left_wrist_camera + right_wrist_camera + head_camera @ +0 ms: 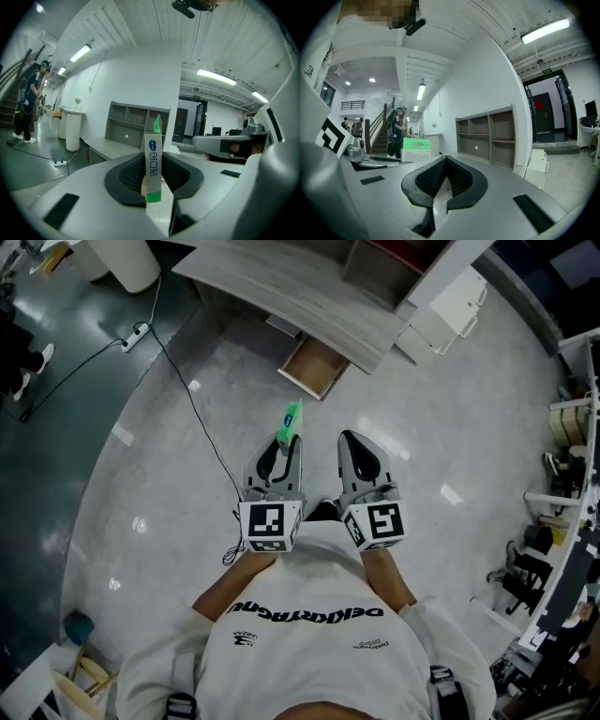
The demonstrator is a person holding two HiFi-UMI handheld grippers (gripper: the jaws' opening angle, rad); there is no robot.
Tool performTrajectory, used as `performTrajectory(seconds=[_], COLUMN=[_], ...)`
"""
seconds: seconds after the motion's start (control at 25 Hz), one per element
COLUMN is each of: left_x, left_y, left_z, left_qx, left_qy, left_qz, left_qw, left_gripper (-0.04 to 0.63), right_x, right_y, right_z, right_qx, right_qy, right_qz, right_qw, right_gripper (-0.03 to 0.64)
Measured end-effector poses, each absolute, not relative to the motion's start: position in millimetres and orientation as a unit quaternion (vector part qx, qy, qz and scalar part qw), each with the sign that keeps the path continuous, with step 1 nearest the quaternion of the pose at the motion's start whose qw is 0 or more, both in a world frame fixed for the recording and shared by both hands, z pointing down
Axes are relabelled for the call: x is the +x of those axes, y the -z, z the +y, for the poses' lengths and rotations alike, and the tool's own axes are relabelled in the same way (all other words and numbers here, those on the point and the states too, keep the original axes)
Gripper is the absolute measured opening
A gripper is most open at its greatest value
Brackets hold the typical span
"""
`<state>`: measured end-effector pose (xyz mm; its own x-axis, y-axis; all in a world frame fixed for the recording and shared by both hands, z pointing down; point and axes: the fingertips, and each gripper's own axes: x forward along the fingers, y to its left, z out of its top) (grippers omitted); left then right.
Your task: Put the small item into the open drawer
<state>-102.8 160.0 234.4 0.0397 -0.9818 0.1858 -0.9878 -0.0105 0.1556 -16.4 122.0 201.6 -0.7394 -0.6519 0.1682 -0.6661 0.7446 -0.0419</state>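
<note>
A small white-and-green box (292,418) stands upright between the jaws of my left gripper (287,442), which is shut on it. In the left gripper view the box (153,161) fills the gap between the dark pads (125,177). Ahead on the floor side of the grey desk (281,282), an open wooden drawer (314,367) sticks out. My right gripper (361,448) is beside the left one, shut, with nothing in it (445,161). The right gripper view shows the box (416,146) side-on at its left. Both grippers point level towards the desk.
A shelf unit (133,123) stands on the desk top. A white cabinet (448,306) is right of the desk, a white bin (127,261) to its left. A power strip (138,333) and black cable (192,413) lie on the floor. A person (28,105) stands by the stairs.
</note>
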Motion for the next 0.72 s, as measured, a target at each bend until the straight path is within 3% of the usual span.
performTrajectory(seconds=[0.72], left_x=[-112], left_y=[-310], left_z=[18], left_qx=[0.74], left_qy=[-0.102], left_qz=[-0.648], left_qw=[0.151], left_gripper=[0.098], right_x=[-21], right_y=[-275], right_z=[-12], right_qx=[0.395], right_qy=[-0.114], right_qz=[-0.907], right_qw=[0.087], right_gripper=[0.029])
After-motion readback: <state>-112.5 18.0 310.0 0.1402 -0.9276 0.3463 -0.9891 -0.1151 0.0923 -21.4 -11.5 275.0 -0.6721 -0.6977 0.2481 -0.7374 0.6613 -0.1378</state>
